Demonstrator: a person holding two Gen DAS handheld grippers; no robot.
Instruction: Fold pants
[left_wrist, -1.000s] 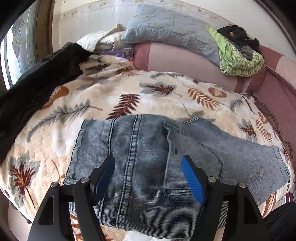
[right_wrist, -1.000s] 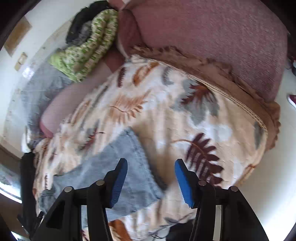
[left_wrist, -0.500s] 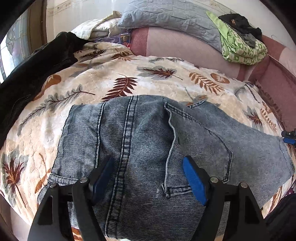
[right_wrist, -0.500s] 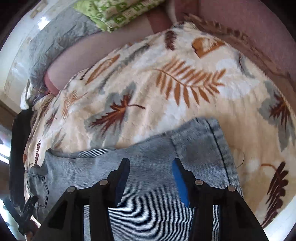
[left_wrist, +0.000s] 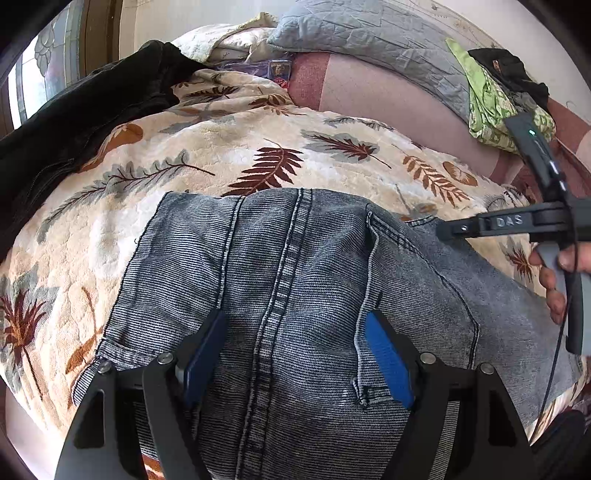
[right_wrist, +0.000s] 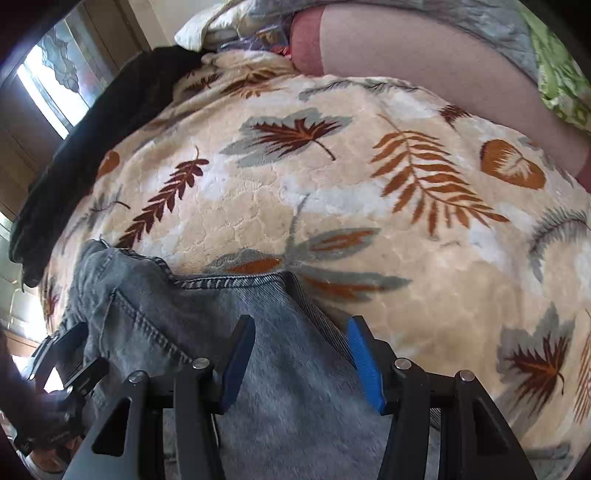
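Note:
Grey-blue denim pants (left_wrist: 295, 295) lie flat on a leaf-print blanket (left_wrist: 240, 155), waist end to the left, back pocket showing, leg running right. My left gripper (left_wrist: 295, 354) is open, low over the seat of the pants by the centre seam. My right gripper (right_wrist: 301, 354) is open, low over the upper edge of the pants (right_wrist: 207, 332) near the crotch. In the left wrist view the right gripper (left_wrist: 517, 221) enters from the right, held by a hand.
The blanket (right_wrist: 332, 184) covers a bed. A black garment (left_wrist: 74, 122) lies at the left edge. A grey pillow (left_wrist: 369, 40), a green patterned cloth (left_wrist: 491, 107) and a pink bolster (left_wrist: 388, 99) sit along the far side.
Both grippers have come closer to the pants. The right gripper has moved left from the leg hem to the upper edge near the crotch and now shows in the left wrist view.

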